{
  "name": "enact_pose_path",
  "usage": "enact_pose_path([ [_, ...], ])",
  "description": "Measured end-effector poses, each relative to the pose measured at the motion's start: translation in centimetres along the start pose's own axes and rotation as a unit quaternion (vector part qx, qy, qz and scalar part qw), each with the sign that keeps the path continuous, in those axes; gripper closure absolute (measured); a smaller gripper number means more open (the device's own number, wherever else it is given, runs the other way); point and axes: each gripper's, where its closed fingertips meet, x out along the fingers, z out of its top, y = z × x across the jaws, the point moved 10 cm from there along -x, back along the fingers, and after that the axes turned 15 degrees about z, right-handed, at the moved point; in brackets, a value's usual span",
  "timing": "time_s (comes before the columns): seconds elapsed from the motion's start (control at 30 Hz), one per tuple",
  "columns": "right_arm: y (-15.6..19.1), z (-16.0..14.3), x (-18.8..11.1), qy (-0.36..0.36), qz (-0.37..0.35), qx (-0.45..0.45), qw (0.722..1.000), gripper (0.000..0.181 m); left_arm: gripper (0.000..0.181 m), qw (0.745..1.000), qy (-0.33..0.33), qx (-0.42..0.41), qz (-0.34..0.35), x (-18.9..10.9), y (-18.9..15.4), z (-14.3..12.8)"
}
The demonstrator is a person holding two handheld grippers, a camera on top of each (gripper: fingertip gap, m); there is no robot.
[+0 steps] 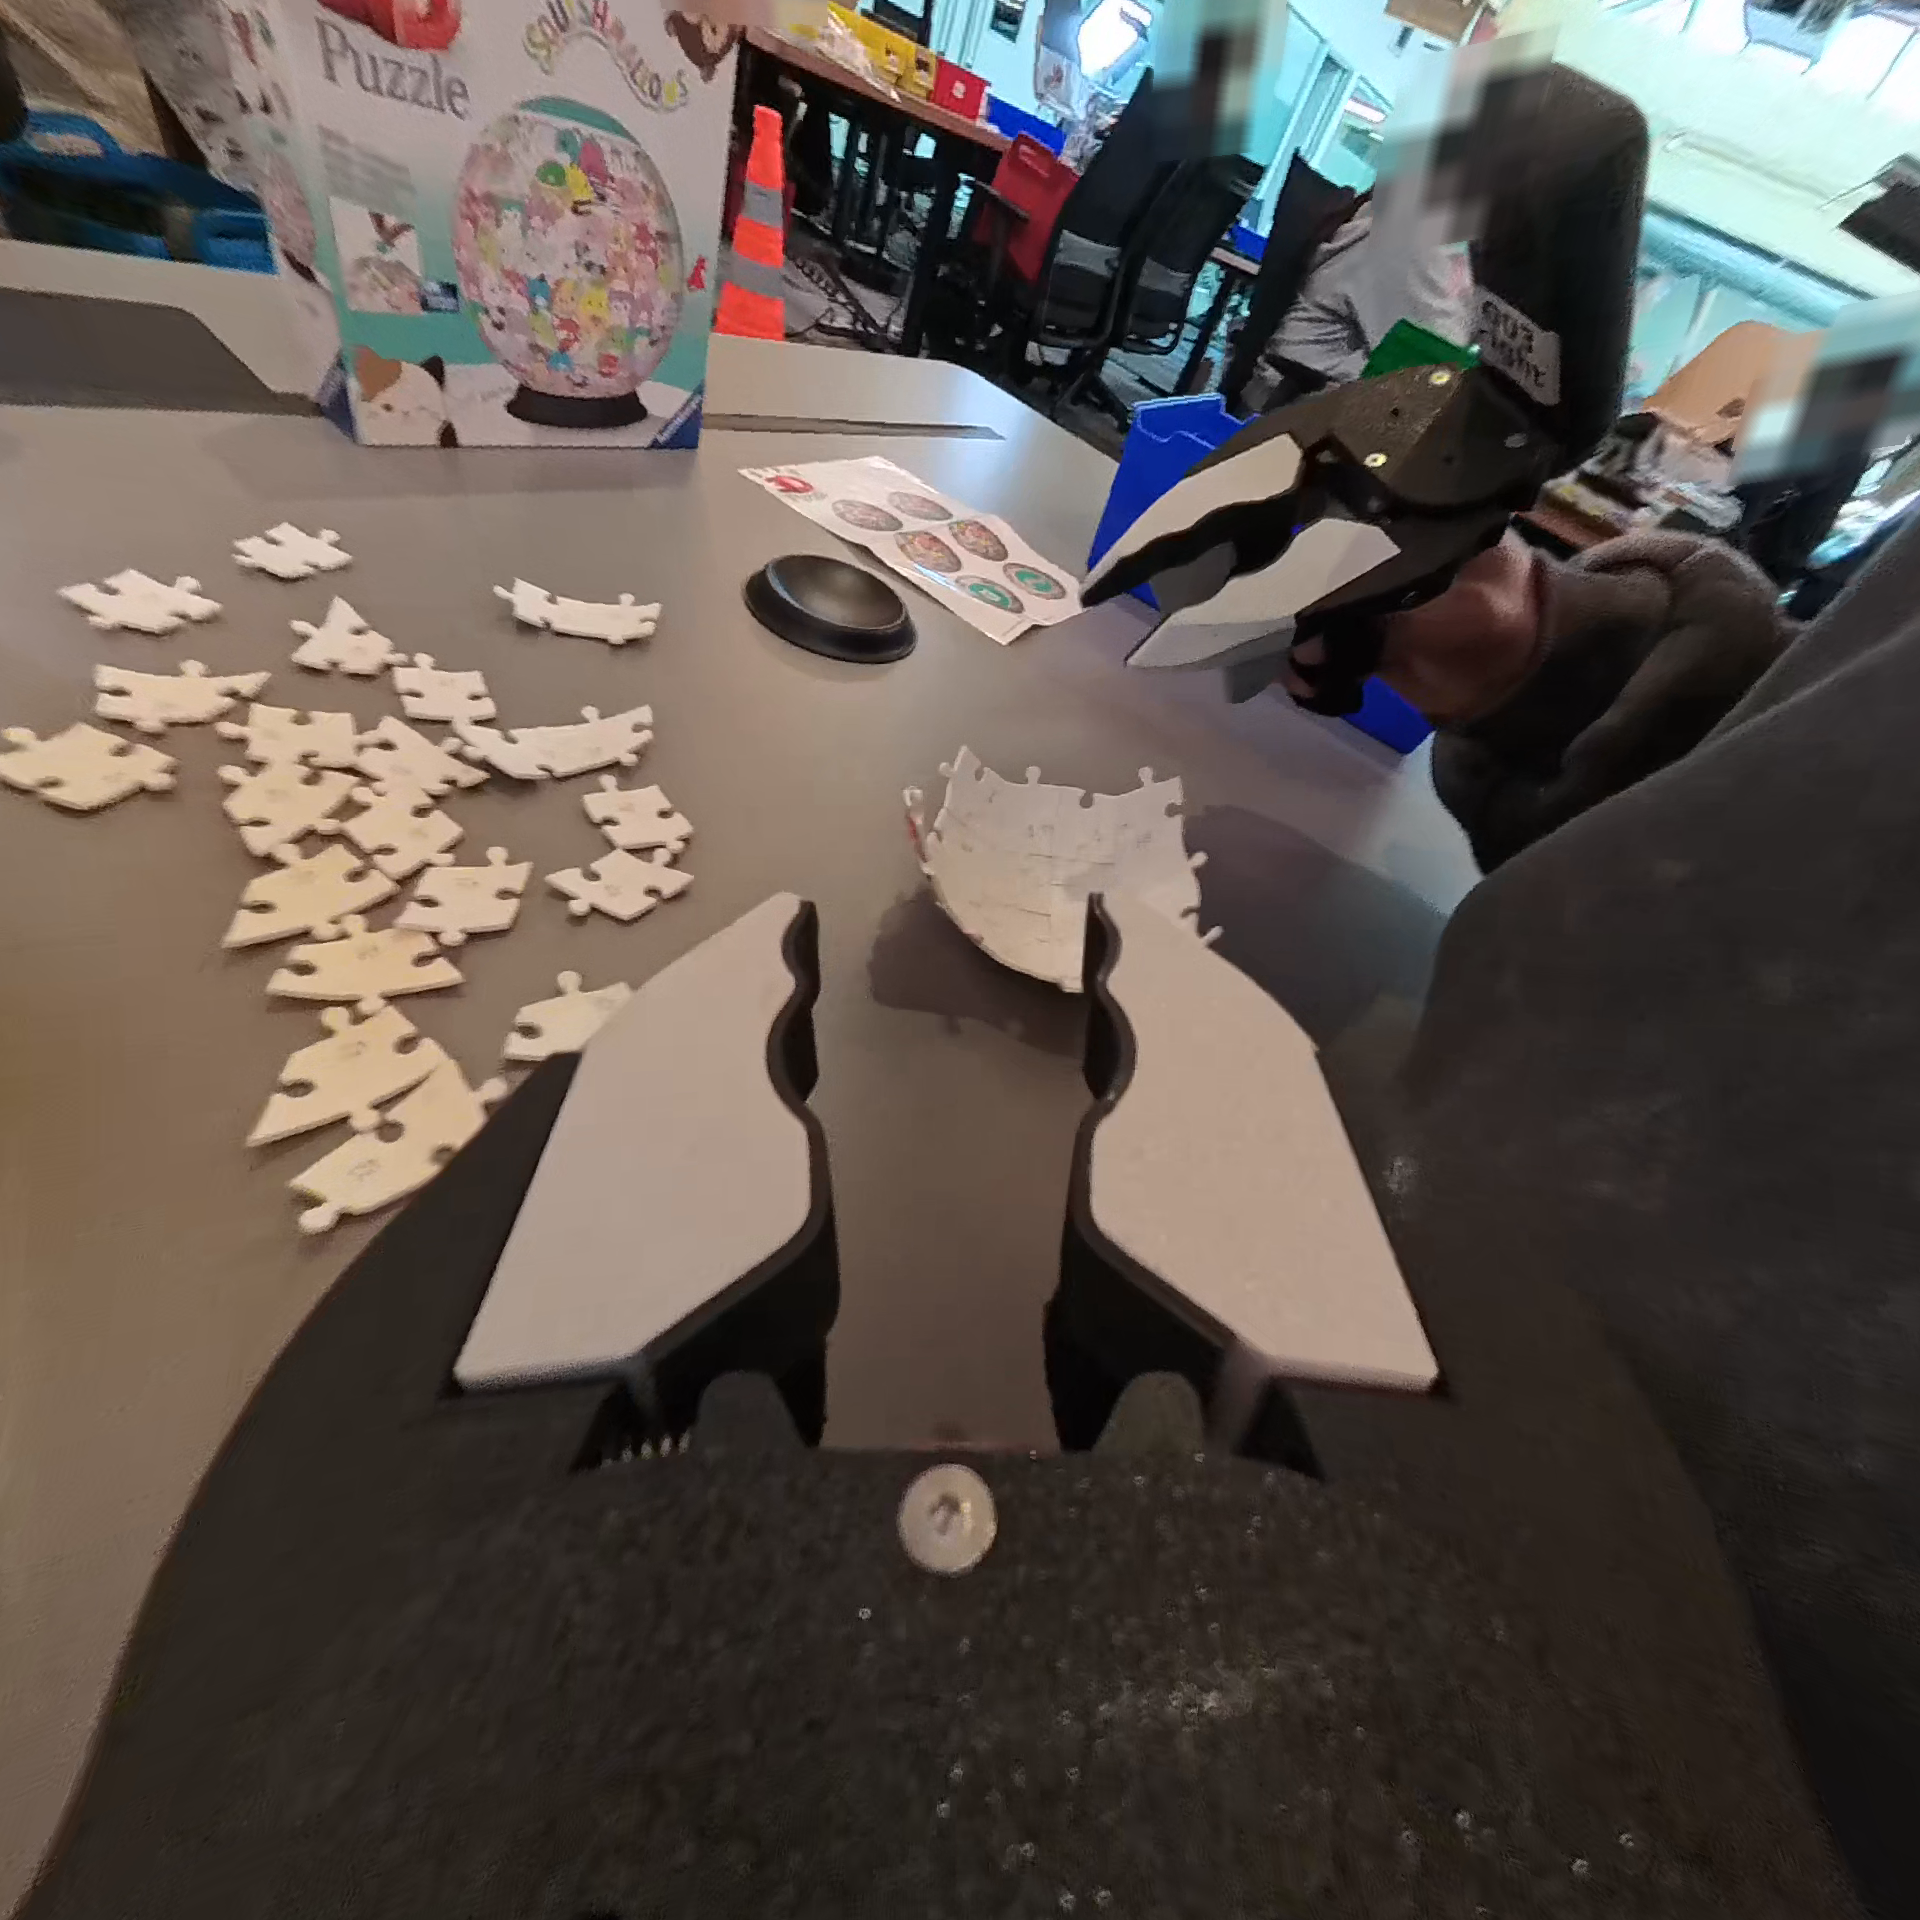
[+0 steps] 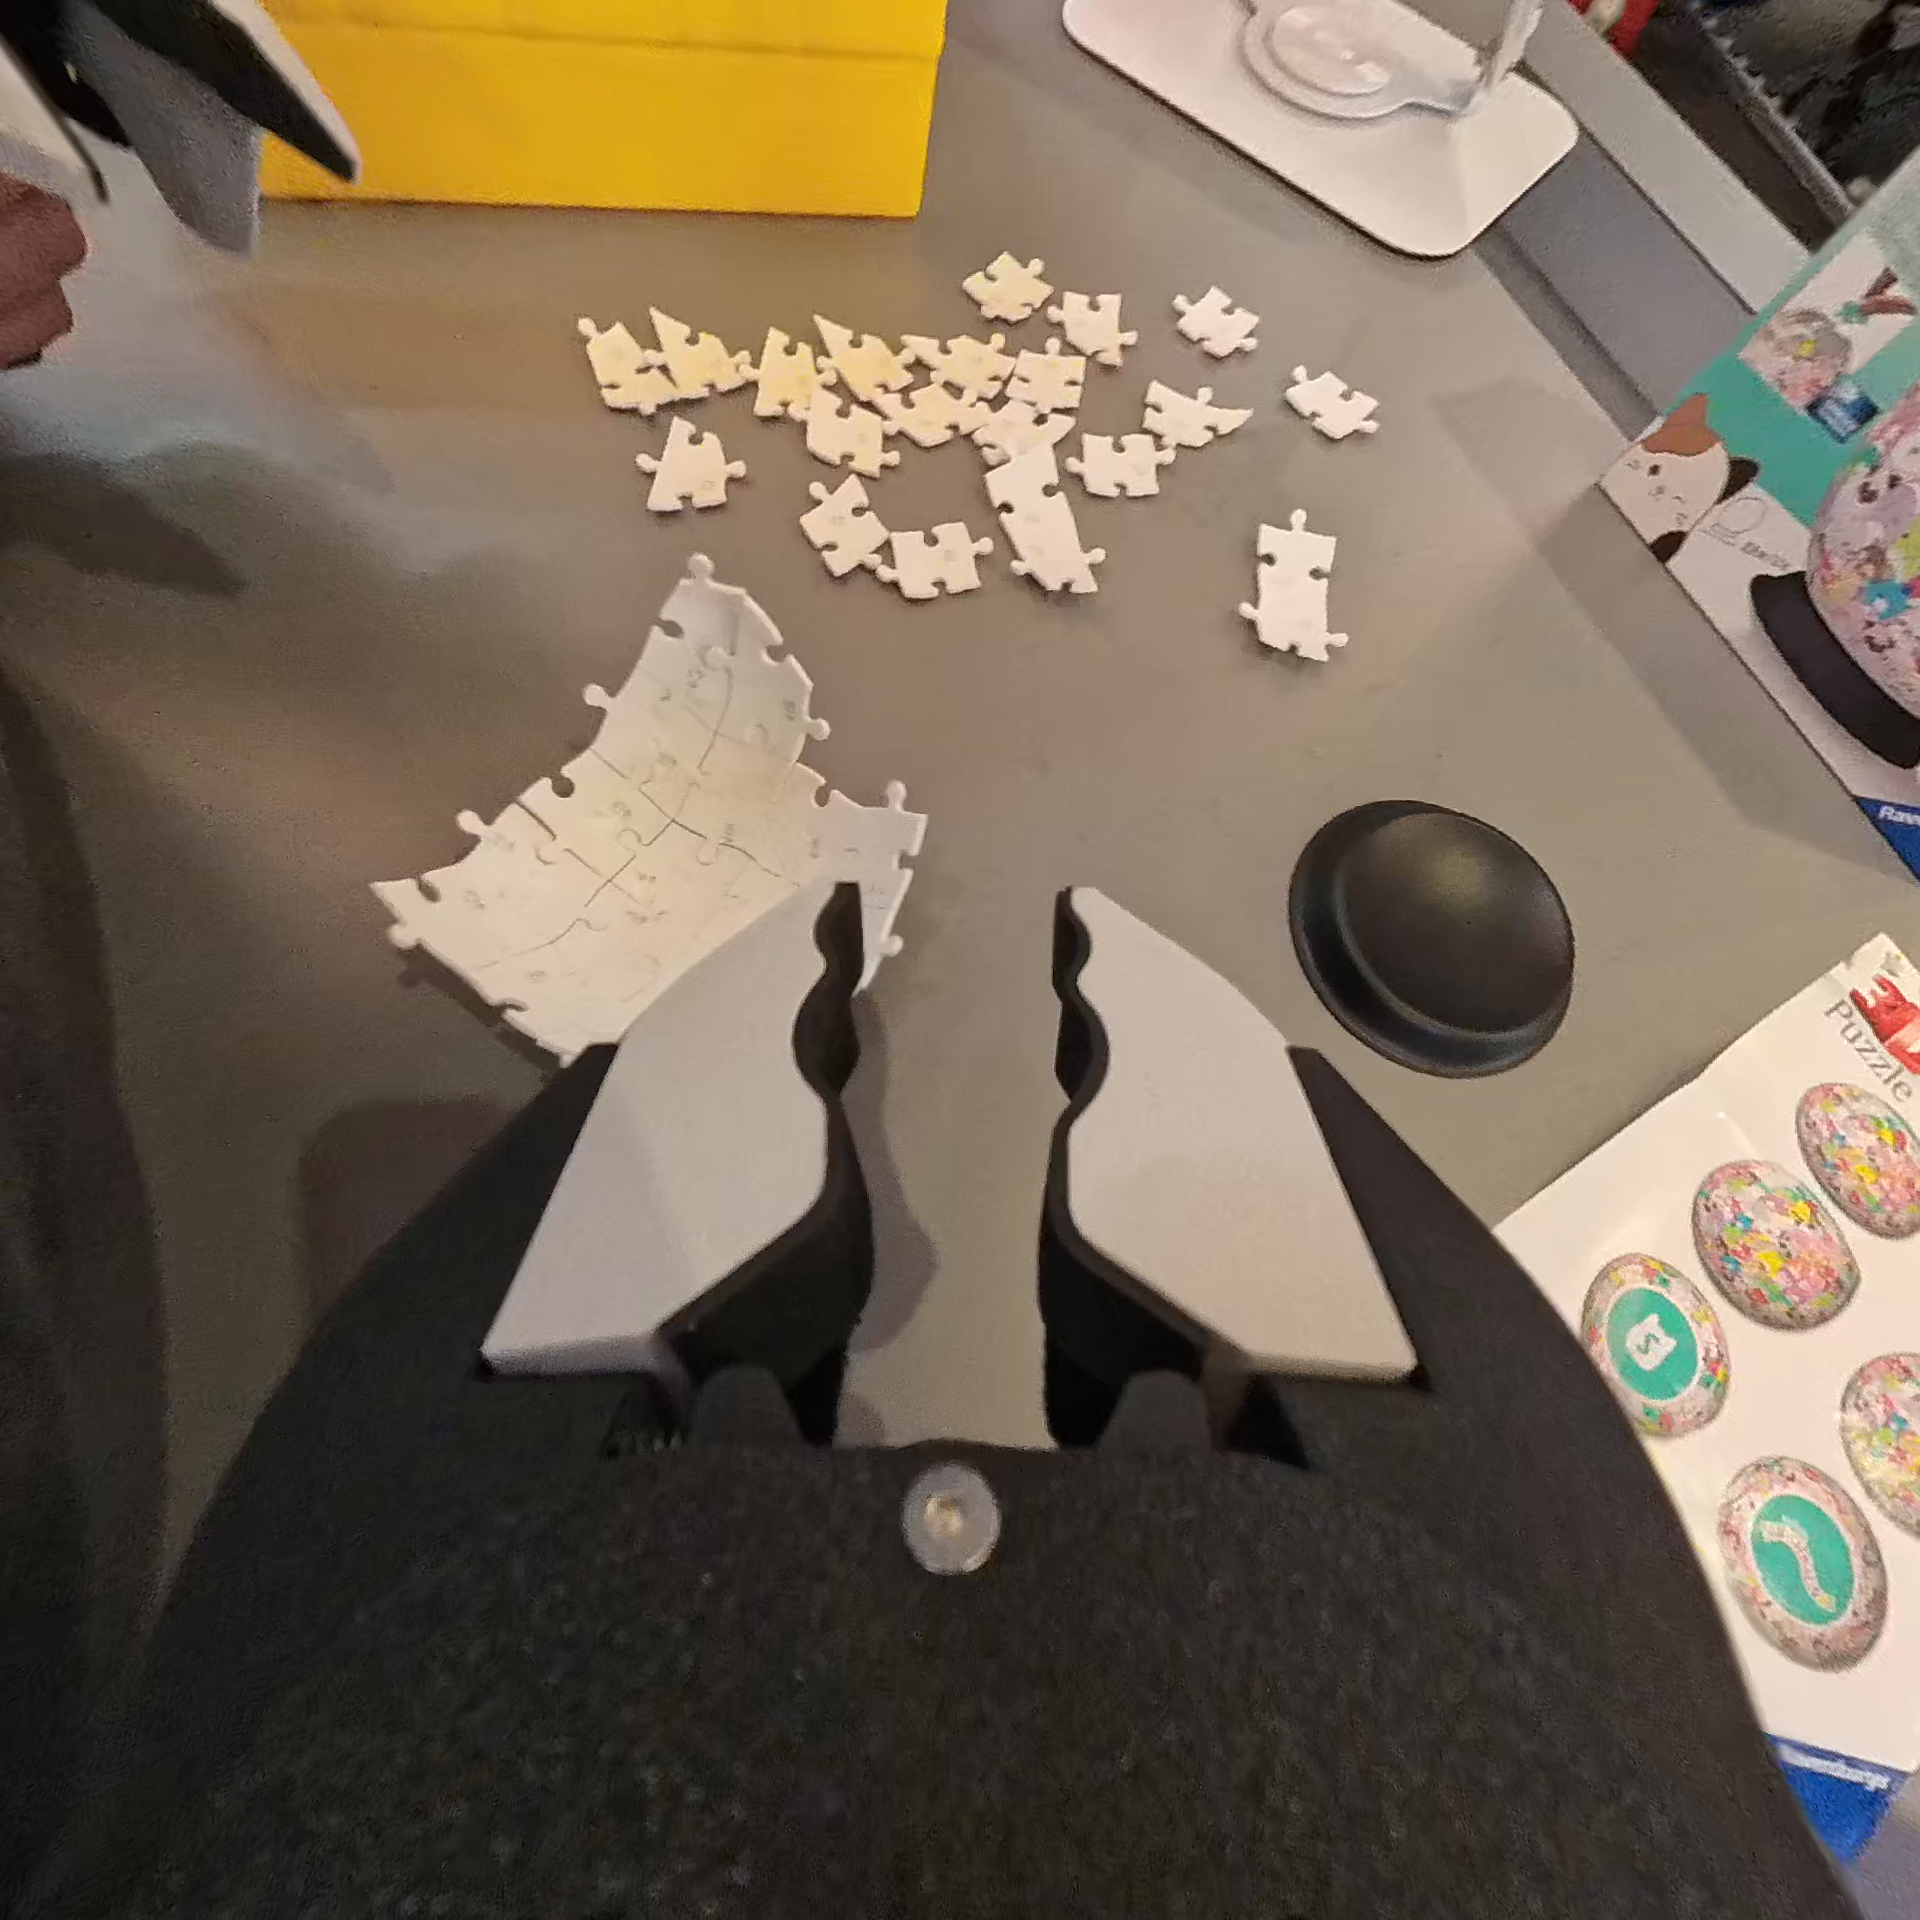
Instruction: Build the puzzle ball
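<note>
Both wrist views look down close, from opposite sides, sharing curved puzzle section [image 1: 1049, 873].

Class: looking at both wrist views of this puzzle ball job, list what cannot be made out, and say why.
- Printed side of the loose pieces: they lie white side up.
- Assembled section: the left claw covers its near edge.
- Instruction sheet: cut by the right view's edge.
- Numbers on the pieces: too small.

Left hand-held gripper [image 1: 948, 940] and right hand-held gripper [image 2: 958, 925], both empty, jaws apart.
</note>
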Motion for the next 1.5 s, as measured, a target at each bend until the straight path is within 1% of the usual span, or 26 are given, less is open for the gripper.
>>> enact_pose_path([
  [0.1,0.2,0.4,0.4,0.011,0.000,-0.007,1.000,0.147,0.134,0.999,-0.013,0.021,0.026,-0.7,0.2,0.2],
  [0.27,0.2,1.0,1.4,-0.002,0.008,-0.004,1.000,0.147,0.133,0.999,-0.033,-0.001,0.033,-2.1,0.6,0.8],
  [0.43,0.2,1.2,2.1,0.007,0.014,-0.008,1.000,0.147,0.133,0.997,-0.063,0.018,0.036,-4.7,0.3,2.7],
  [0.5,0.2,1.3,2.1,0.011,0.013,-0.012,1.000,0.147,0.134,0.996,-0.081,0.026,0.038,-5.8,0.1,3.6],
  [0.63,0.0,1.6,1.8,0.008,0.006,-0.015,1.000,0.147,0.136,0.995,-0.092,0.024,0.039,-8.6,0.7,5.5],
  [0.73,0.0,1.5,1.6,0.005,0.001,-0.012,1.000,0.147,0.137,0.992,-0.076,0.034,0.099,-11.5,2.6,6.2],
  [0.8,0.1,1.3,1.6,0.004,0.001,-0.009,1.000,0.148,0.137,0.989,-0.074,0.019,0.131,-13.2,4.1,6.4],
  [0.9,0.5,1.0,1.7,0.002,-0.002,-0.008,1.000,0.148,0.137,0.986,-0.061,0.002,0.153,-14.5,5.4,6.3],
  [0.97,0.7,0.7,1.6,-0.004,-0.003,-0.006,1.000,0.148,0.136,0.988,-0.041,-0.005,0.148,-14.6,5.7,6.2],
  [1.07,1.0,0.2,1.4,-0.004,-0.002,-0.004,1.000,0.148,0.135,0.979,0.009,0.016,0.201,-14.7,6.4,5.7],
  [1.17,1.0,-0.2,0.9,-0.009,-0.005,-0.003,1.000,0.148,0.135,0.962,0.084,0.040,0.258,-14.9,7.0,5.0],
  [1.23,0.9,-0.5,0.6,-0.016,-0.006,0.000,1.000,0.148,0.135,0.953,0.120,0.049,0.273,-15.0,7.2,4.8],
  [1.43,1.3,-1.6,0.3,-0.026,-0.005,0.007,1.000,0.148,0.135,0.946,0.150,0.078,0.277,-14.1,6.1,5.4],
  [1.5,1.4,-1.9,0.2,-0.027,-0.007,0.006,1.000,0.148,0.135,0.947,0.155,0.082,0.269,-13.6,5.6,5.7],
])
